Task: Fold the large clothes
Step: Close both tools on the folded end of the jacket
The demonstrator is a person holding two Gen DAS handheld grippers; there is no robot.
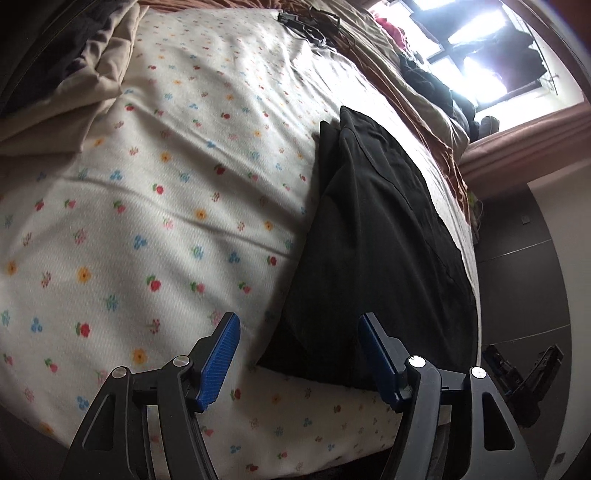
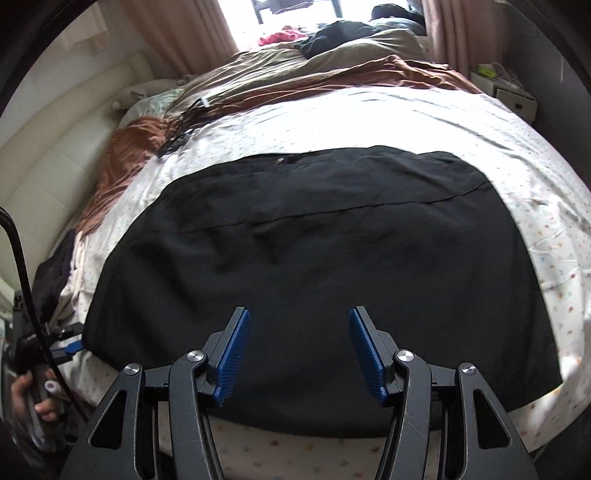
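Observation:
A large black garment (image 2: 314, 266) lies folded flat on the flowered white bedsheet (image 2: 369, 118), near the bed's front edge. It also shows in the left wrist view (image 1: 376, 236), to the right. My right gripper (image 2: 299, 325) is open and empty, hovering over the garment's near edge. My left gripper (image 1: 297, 328) is open and empty, over the garment's near left corner and the sheet (image 1: 147, 206). The right gripper also shows in the left wrist view (image 1: 524, 373) beyond the bed edge. The left gripper shows in the right wrist view (image 2: 48, 339) at the far left.
A brown and beige duvet (image 2: 295, 77) is bunched at the far side, with dark and red clothes (image 2: 332, 33) piled on it. Beige and dark laundry (image 1: 74, 66) lies at the left. A black cable (image 2: 184, 125) lies on the sheet. A padded headboard (image 2: 48, 155) runs along the left.

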